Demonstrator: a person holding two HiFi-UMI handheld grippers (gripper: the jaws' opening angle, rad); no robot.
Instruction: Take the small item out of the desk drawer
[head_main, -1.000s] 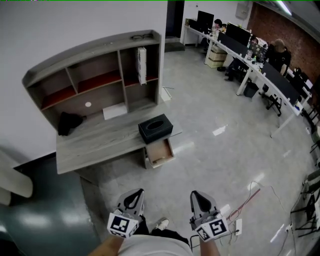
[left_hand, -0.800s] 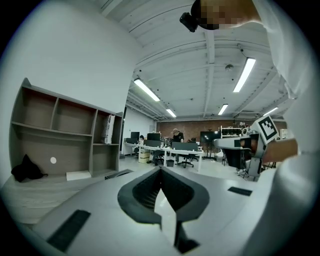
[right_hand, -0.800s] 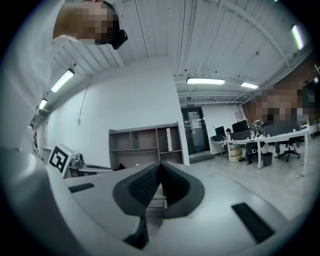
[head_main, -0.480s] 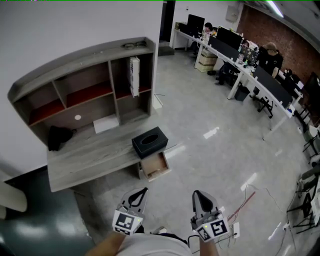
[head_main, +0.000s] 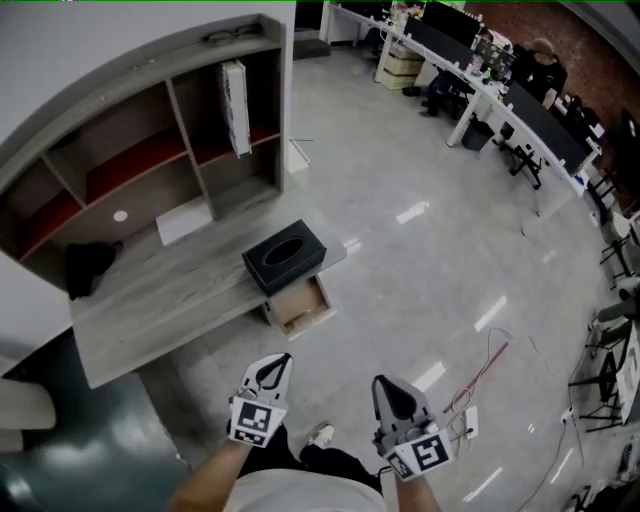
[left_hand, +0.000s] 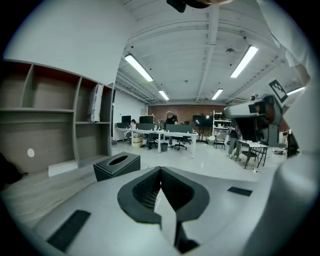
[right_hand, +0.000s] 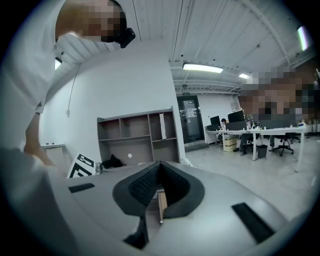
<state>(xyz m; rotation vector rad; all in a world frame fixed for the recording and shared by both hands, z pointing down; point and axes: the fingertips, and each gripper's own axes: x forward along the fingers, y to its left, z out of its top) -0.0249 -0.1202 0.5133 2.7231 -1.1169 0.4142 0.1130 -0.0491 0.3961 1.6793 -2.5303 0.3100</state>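
The grey desk (head_main: 150, 300) with its shelf unit stands ahead on the left in the head view. Under its right end a small wooden drawer (head_main: 300, 305) is pulled open; I cannot make out any item inside. A black tissue box (head_main: 285, 253) sits on the desk just above the drawer and also shows in the left gripper view (left_hand: 117, 164). My left gripper (head_main: 274, 370) and right gripper (head_main: 386, 392) are held low near my body, well short of the desk, both shut and empty. Part of the drawer (right_hand: 161, 202) shows below the right gripper's jaws.
On the desk lie a black bag (head_main: 88, 262) and a white sheet (head_main: 184, 218); a white item (head_main: 234, 92) stands in a shelf bay. A cable and power strip (head_main: 470, 420) lie on the floor to the right. Office desks with seated people (head_main: 500, 90) are far right.
The view has moved closer to the desk and tilted down, so the desk and drawer sit nearer and more to the left. Both grippers stay shut in front of my body.
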